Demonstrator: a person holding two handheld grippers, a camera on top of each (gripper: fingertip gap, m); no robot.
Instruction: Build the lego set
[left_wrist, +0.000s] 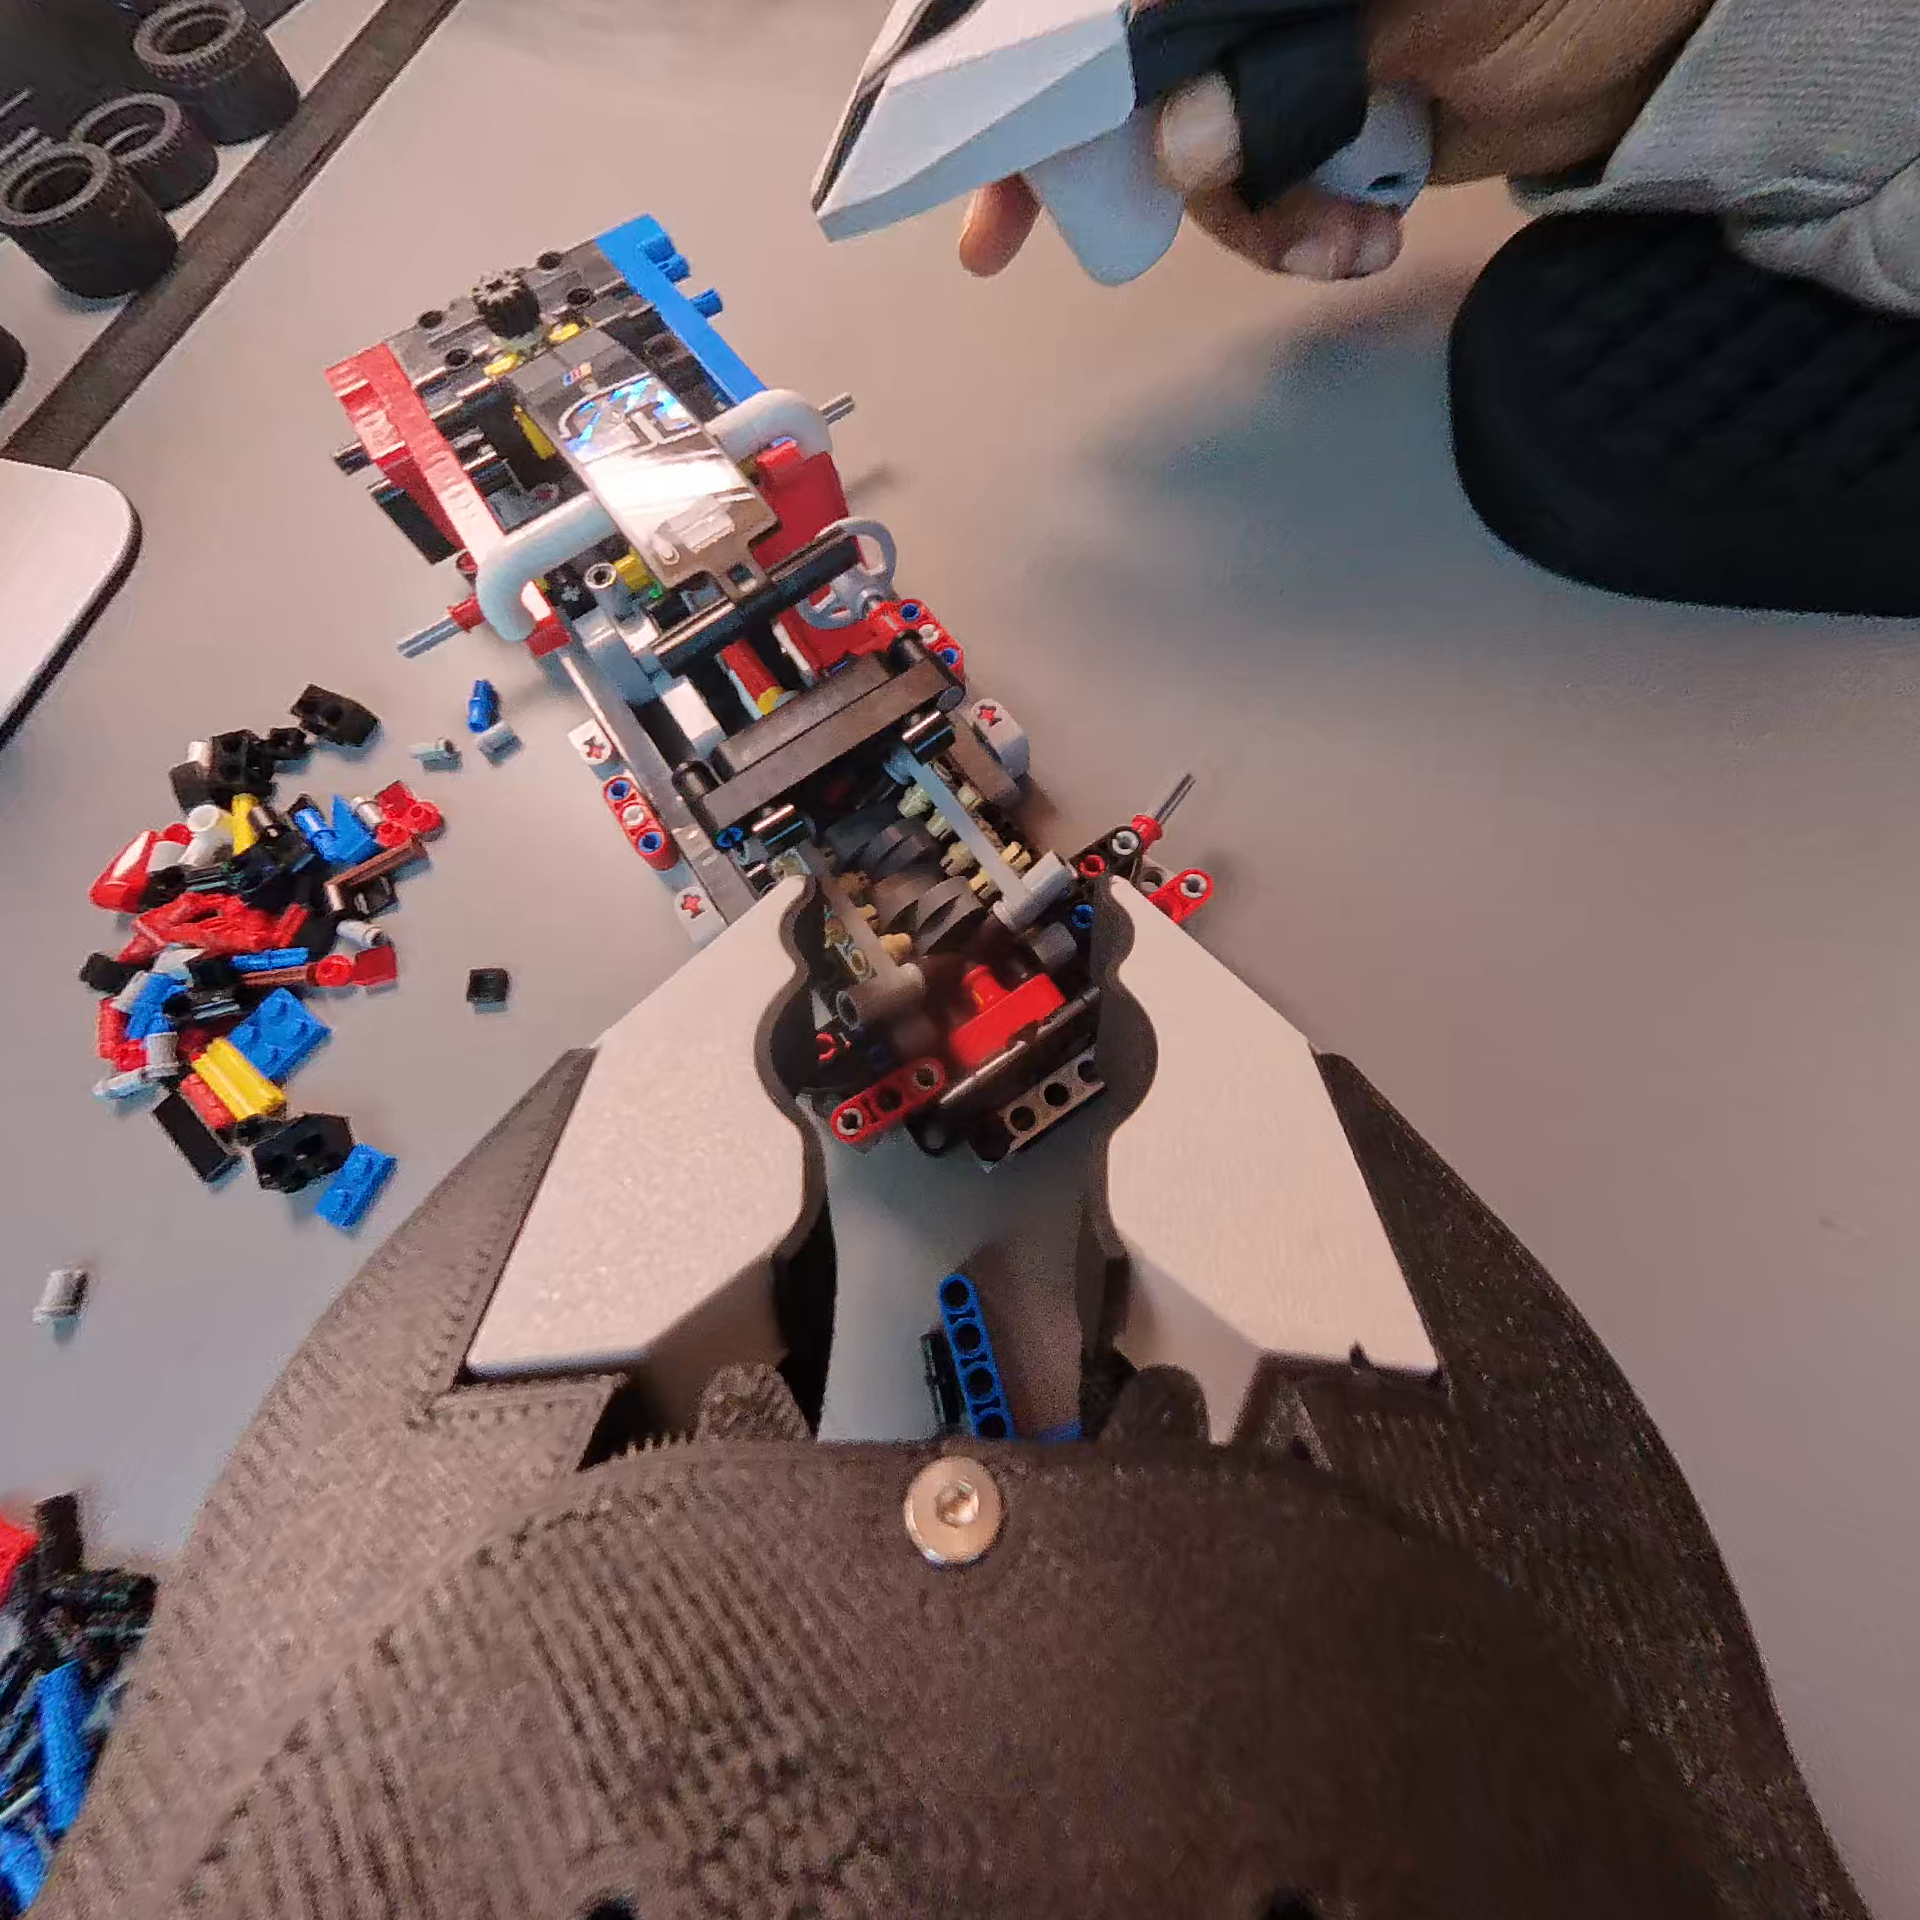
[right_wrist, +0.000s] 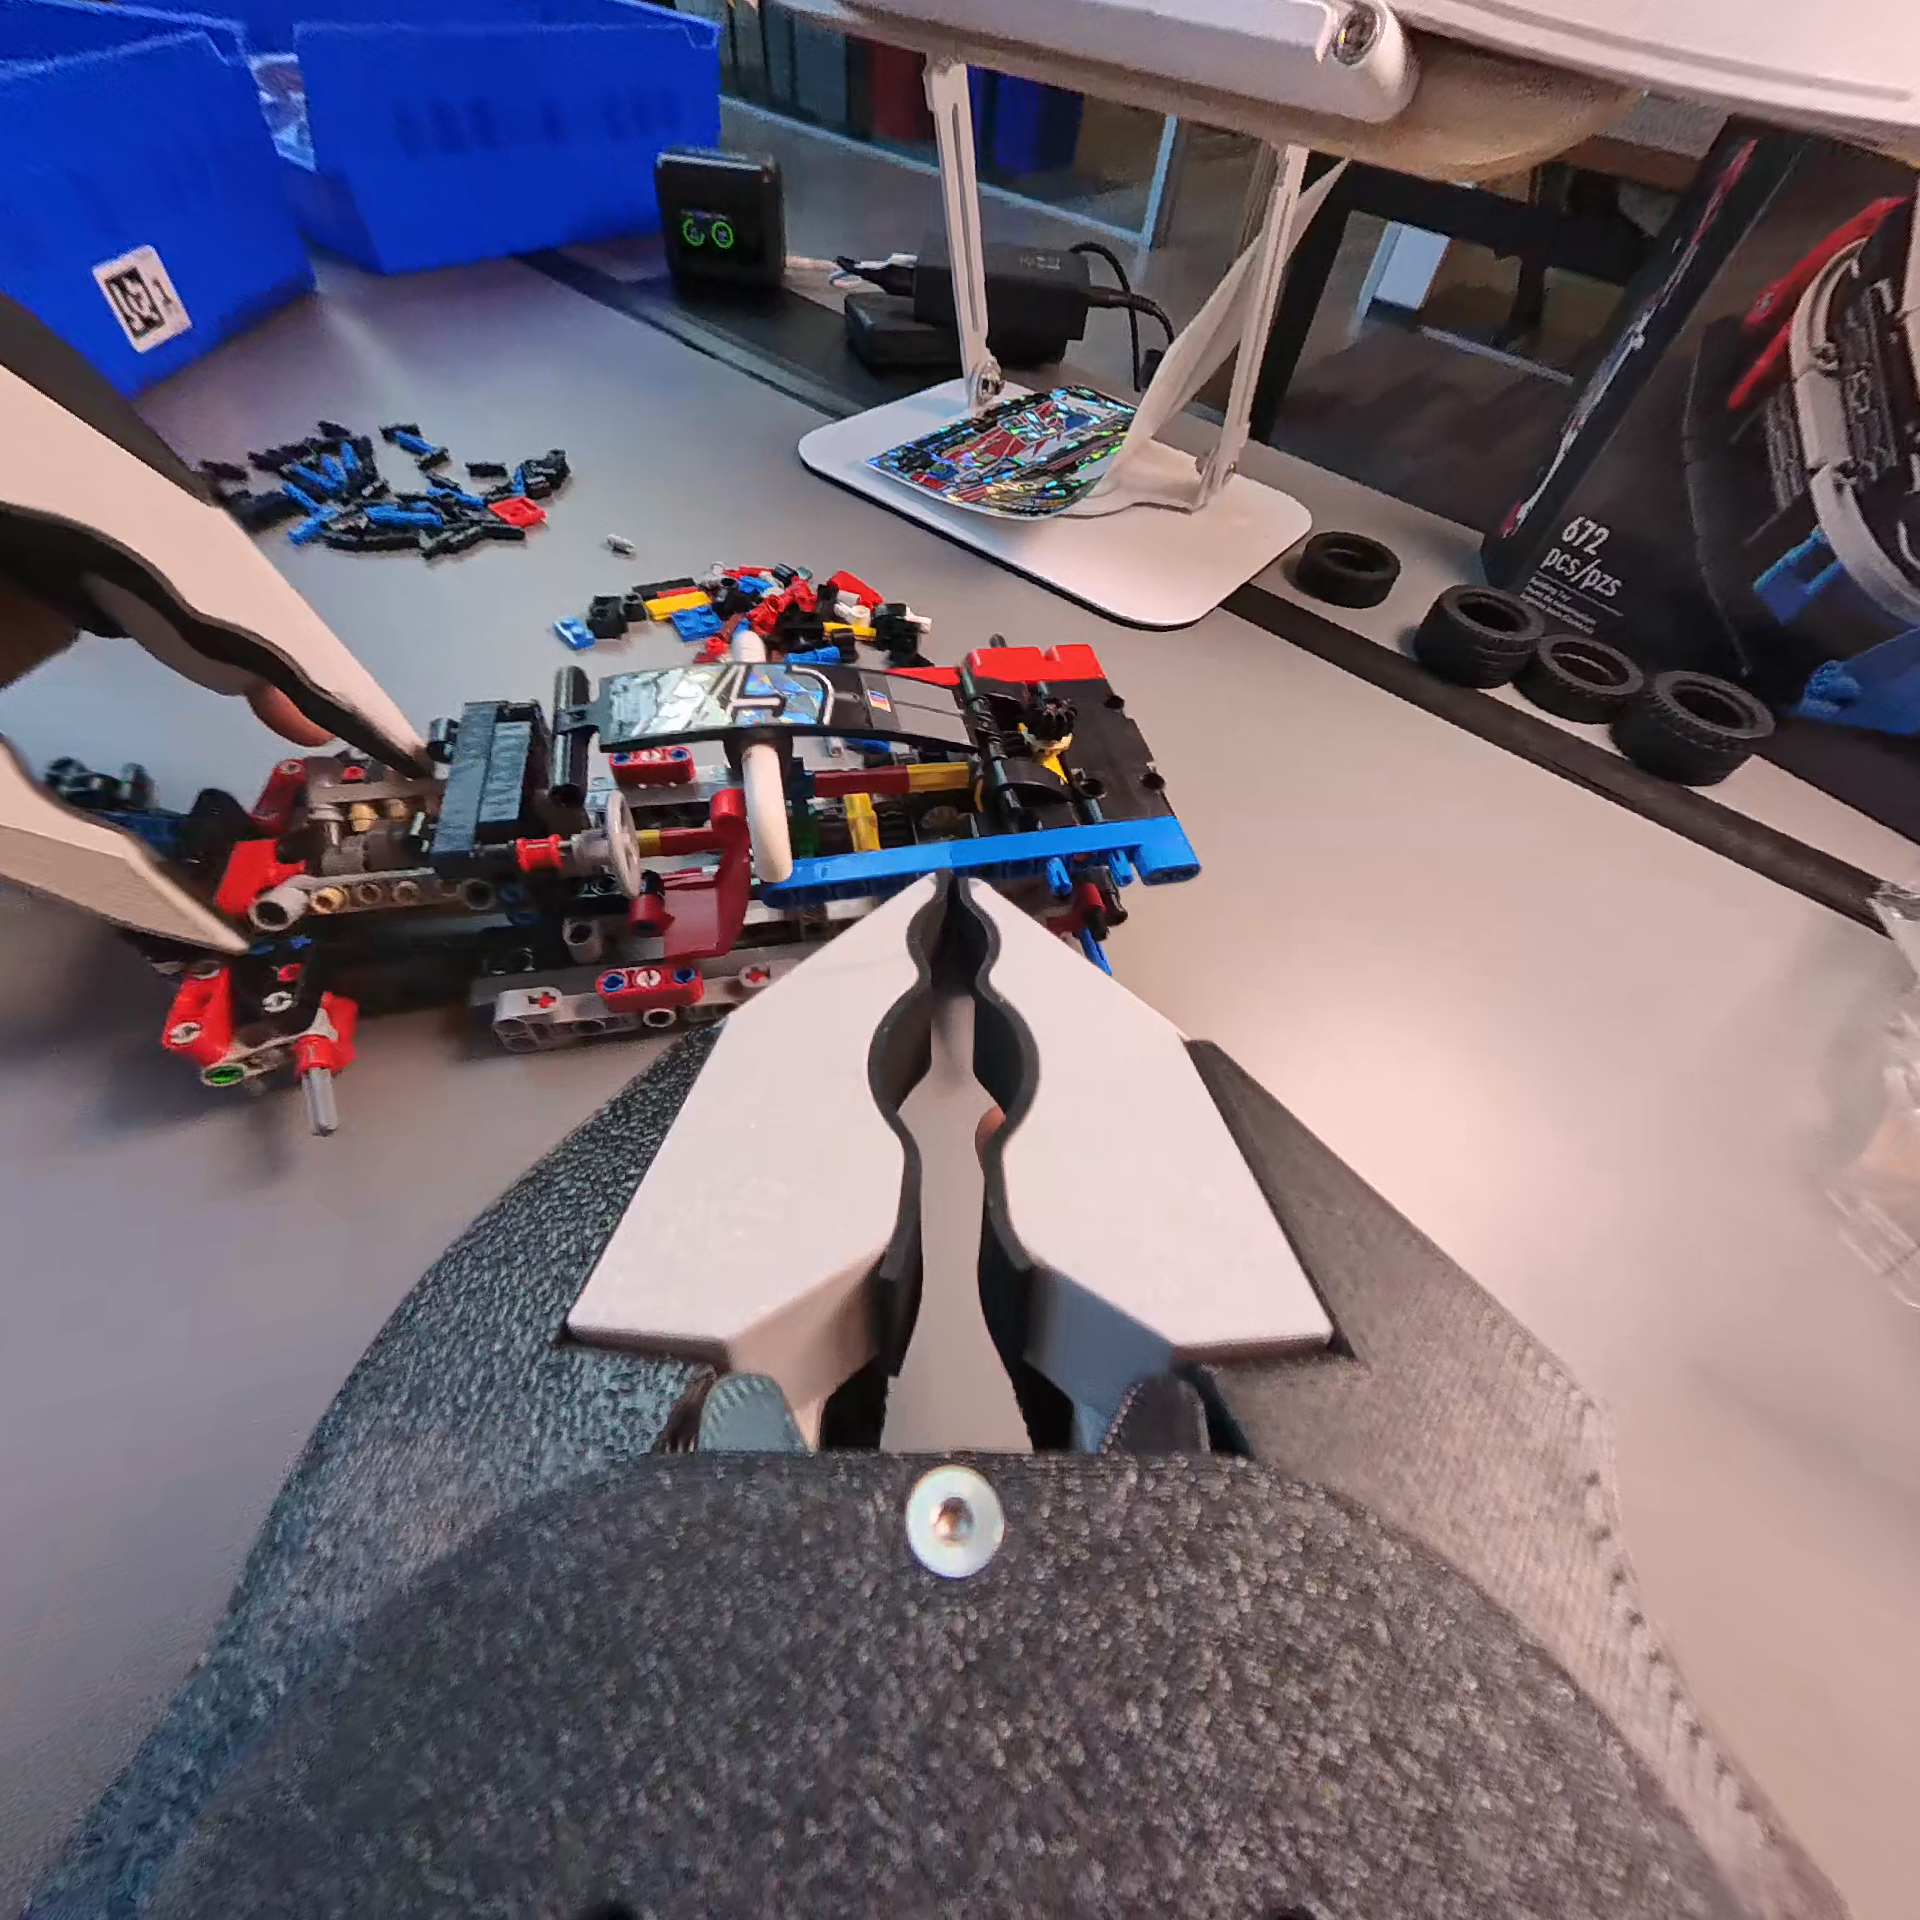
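Observation:
A half-built lego car chassis (left_wrist: 675, 582) of black, red, blue and grey parts lies on the grey table (left_wrist: 1299, 935), with a shiny stickered panel on top. My left gripper (left_wrist: 951, 904) is shut on the chassis's near end, one finger on each side. In the right wrist view the chassis (right_wrist: 790, 821) lies crosswise, and the left gripper's fingers (right_wrist: 343, 707) clamp its left end. My right gripper (right_wrist: 951, 888) is shut with nothing visible between its tips, just in front of the chassis's blue side beam (right_wrist: 987, 852). It also shows in the left wrist view (left_wrist: 862, 177), held by a hand above the table.
A pile of loose mixed pieces (left_wrist: 239, 935) lies left of the chassis, a blue-and-black pile (right_wrist: 384, 488) farther off. Black tyres (right_wrist: 1579, 665), a lego box (right_wrist: 1714, 416), a sticker sheet (right_wrist: 997, 452) on a white stand base and blue bins (right_wrist: 468, 135) line the back. The tips of one gripper are about 15 cm away from the tips of the other.

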